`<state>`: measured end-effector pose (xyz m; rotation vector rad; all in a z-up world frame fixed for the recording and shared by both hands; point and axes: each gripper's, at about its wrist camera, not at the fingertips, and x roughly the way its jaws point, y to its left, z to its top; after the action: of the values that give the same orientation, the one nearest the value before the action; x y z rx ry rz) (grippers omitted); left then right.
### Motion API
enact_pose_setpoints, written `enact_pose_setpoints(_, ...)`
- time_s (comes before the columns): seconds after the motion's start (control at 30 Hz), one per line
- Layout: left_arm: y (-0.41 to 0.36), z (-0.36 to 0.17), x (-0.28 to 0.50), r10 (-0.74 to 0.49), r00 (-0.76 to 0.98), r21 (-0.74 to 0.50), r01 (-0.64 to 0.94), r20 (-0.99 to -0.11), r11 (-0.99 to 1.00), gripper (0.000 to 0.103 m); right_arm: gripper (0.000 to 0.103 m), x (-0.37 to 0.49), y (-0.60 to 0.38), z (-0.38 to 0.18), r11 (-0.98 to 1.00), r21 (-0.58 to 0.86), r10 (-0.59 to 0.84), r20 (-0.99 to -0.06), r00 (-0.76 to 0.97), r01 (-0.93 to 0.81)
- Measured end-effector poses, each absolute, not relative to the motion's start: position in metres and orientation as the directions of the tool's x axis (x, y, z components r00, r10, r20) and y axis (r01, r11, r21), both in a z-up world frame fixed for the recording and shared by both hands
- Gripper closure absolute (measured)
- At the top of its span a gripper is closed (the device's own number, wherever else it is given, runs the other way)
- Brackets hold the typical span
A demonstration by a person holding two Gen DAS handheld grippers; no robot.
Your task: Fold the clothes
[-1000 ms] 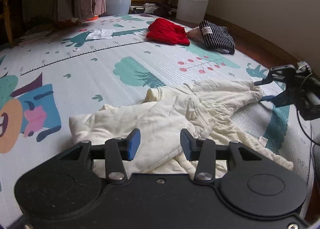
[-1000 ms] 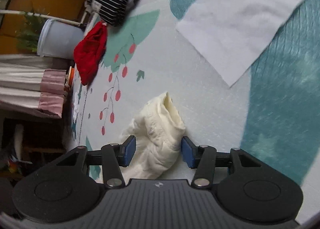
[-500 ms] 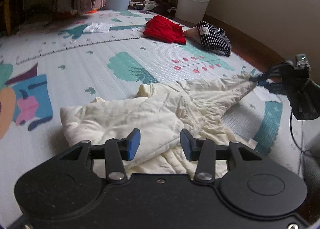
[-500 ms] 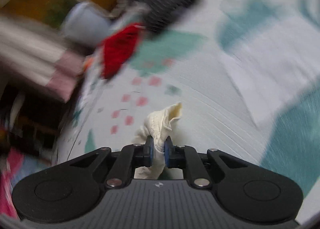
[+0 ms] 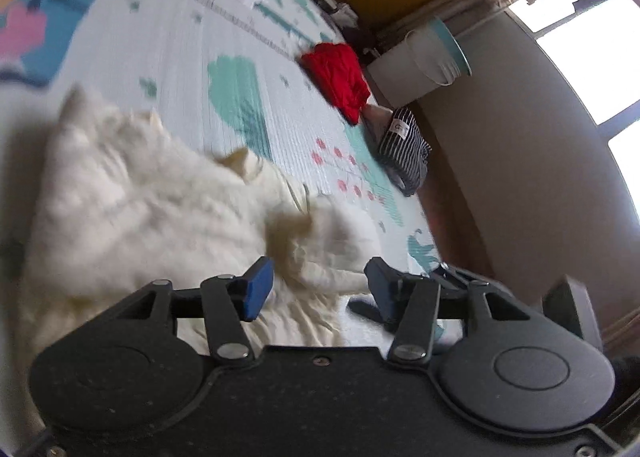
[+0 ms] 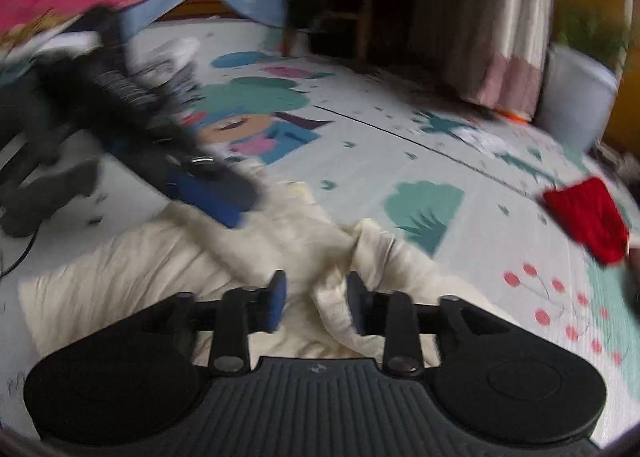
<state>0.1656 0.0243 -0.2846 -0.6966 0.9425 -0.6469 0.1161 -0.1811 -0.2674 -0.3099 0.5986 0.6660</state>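
Nearby, white bucket [image 5: 430, 61] on its side, contents unseen; cream garment [image 5: 152, 217] crumpled

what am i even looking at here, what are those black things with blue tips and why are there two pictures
These are two hand-held grabbing tools, one in each of a person's hands, each with a wide-angle camera looking forward along its two blue-padded fingers. One picture is from the left gripper, the other from the right gripper. Both are blurred by motion.

On the patterned play mat lies a crumpled cream garment, the one being folded. Further off are a red garment and a striped garment, with a white bucket beyond.

Both sets of jaws are opening. Cream cloth lies between each pair, but the pads do not press on it, so nothing is gripped. The dark blurred shape in the right view is the other gripper.
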Motion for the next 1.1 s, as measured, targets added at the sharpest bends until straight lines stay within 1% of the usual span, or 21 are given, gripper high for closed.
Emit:
enact_pose_setpoints(0.03,0.021,-0.287,0.167,-0.752,0.431,-0.767,0.185,-0.499,0.615,0.051,0.05,0.111,-0.185,-0.267,0.759,-0.067,0.484,-0.607,0.63,-0.648)
enact_pose_setpoints(0.07,0.018,-0.289,0.169,-0.747,0.427,-0.76,0.184,-0.51,0.624,0.051,0.049,0.106,-0.189,-0.266,0.767,-0.054,0.484,-0.605,0.632,-0.639)
enact_pose_setpoints(0.13,0.012,-0.292,0.175,-0.747,0.418,-0.756,0.185,-0.518,0.628,0.051,0.049,0.099,-0.199,-0.268,0.791,-0.039,0.462,-0.617,0.637,-0.611)
enact_pose_setpoints(0.27,0.002,-0.292,0.194,-0.752,0.426,-0.763,0.188,-0.503,0.618,0.051,0.049,0.102,-0.218,-0.282,0.834,-0.021,0.405,-0.657,0.636,-0.552)
enact_pose_setpoints(0.43,-0.016,-0.302,0.218,-0.761,0.391,-0.768,0.179,-0.517,0.614,0.051,0.049,0.099,-0.21,-0.297,0.788,-0.015,0.445,-0.677,0.586,-0.616)
enact_pose_setpoints(0.57,-0.035,-0.309,0.23,-0.768,0.343,-0.774,0.155,-0.541,0.614,0.051,0.049,0.1,-0.198,-0.301,0.775,0.0,0.46,-0.686,0.564,-0.632)
enact_pose_setpoints(0.6,-0.039,-0.31,0.232,-0.762,0.34,-0.773,0.137,-0.55,0.619,0.055,0.049,0.101,-0.196,-0.301,0.771,-0.002,0.46,-0.688,0.56,-0.636)
enact_pose_setpoints(0.63,-0.042,-0.307,0.233,-0.749,0.351,-0.762,0.133,-0.562,0.634,0.077,0.049,0.102,-0.194,-0.301,0.767,-0.005,0.461,-0.691,0.557,-0.641)
enact_pose_setpoints(0.7,-0.038,-0.292,0.234,-0.753,0.379,-0.758,0.172,-0.538,0.629,0.097,0.049,0.109,-0.19,-0.304,0.76,0.008,0.461,-0.712,0.53,-0.65)
enact_pose_setpoints(0.77,-0.029,-0.275,0.234,-0.765,0.407,-0.767,0.203,-0.499,0.608,0.097,0.049,0.113,-0.191,-0.307,0.767,0.016,0.45,-0.725,0.521,-0.641)
enact_pose_setpoints(0.9,0.021,-0.242,0.229,-0.766,0.474,-0.793,0.201,-0.435,0.575,0.098,0.049,0.114,-0.193,-0.31,0.778,0.028,0.441,-0.735,0.515,-0.628)
enact_pose_setpoints(0.97,0.05,-0.24,0.222,-0.742,0.509,-0.795,0.167,-0.437,0.583,0.098,0.048,0.113,-0.193,-0.313,0.782,0.037,0.437,-0.744,0.505,-0.622)
enact_pose_setpoints(1.03,0.08,-0.246,0.213,-0.707,0.543,-0.794,0.115,-0.453,0.597,0.098,0.048,0.111,-0.191,-0.316,0.778,0.04,0.434,-0.756,0.49,-0.627)
enact_pose_setpoints(1.1,0.107,-0.259,0.205,-0.676,0.562,-0.797,0.048,-0.477,0.602,0.098,0.045,0.11,-0.191,-0.319,0.778,0.043,0.427,-0.768,0.478,-0.626)
